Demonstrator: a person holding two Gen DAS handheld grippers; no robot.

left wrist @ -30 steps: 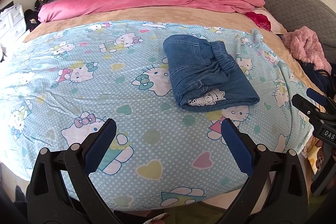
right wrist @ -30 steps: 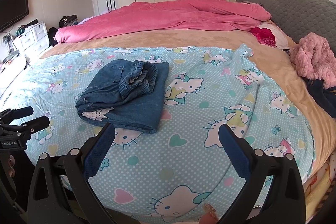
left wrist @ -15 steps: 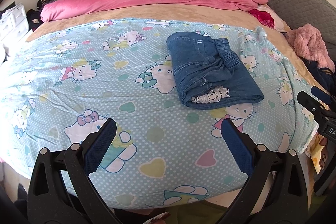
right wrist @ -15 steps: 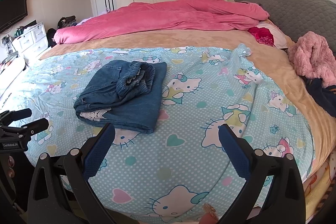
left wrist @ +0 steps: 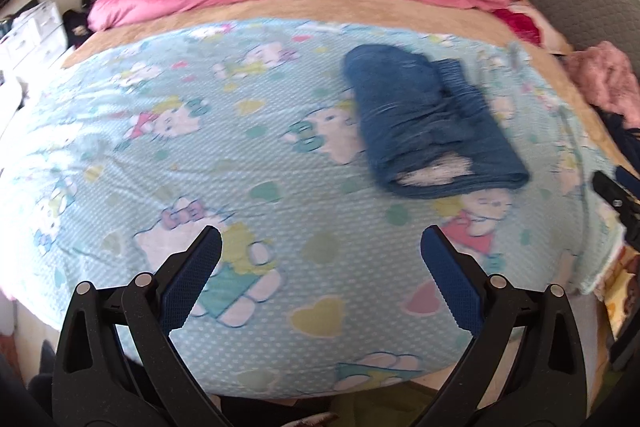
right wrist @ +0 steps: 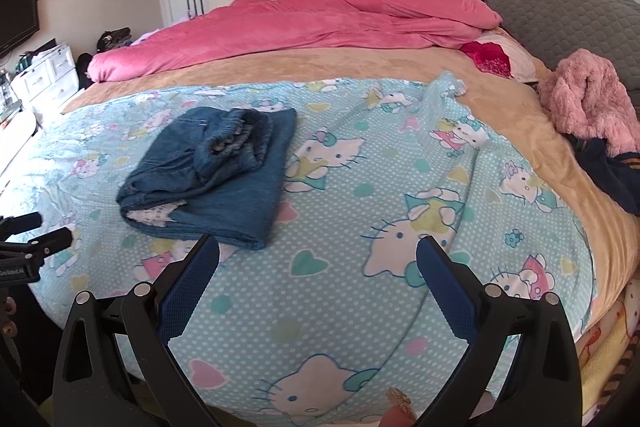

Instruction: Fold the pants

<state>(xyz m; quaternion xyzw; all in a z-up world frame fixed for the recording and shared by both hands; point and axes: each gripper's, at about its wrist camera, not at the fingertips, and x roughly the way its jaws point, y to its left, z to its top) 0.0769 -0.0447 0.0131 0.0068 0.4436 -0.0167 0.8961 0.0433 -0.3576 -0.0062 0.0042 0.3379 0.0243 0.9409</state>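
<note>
Pants: the folded denim pants (right wrist: 208, 179) sit in a compact bundle on the printed cat sheet (right wrist: 360, 267), left of centre in the right wrist view, right of centre in the left one (left wrist: 432, 131).
Left gripper: the left gripper (left wrist: 320, 279) hangs over the near edge of the bed, jaws spread wide, nothing between them, well short of the bundle.
Right gripper: the right gripper (right wrist: 318, 283) is wide apart too and empty, its left pad just beside the bundle's near corner in the picture.
Fabric: blue denim, thick-looking, with a gathered elastic waistband (right wrist: 232, 143) bunched on top and a patch of white lace (right wrist: 154, 213) peeping from the near end.
Handling, my call: soft but with body, moderately heavy for cloth, not slippery, nothing fragile; stacked layers may slide or spring open if only the top is pinched.
Where to grip: I'd take the thick folded edge through all layers, not the loose waistband.
Progress: it looks essentially folded.
</note>
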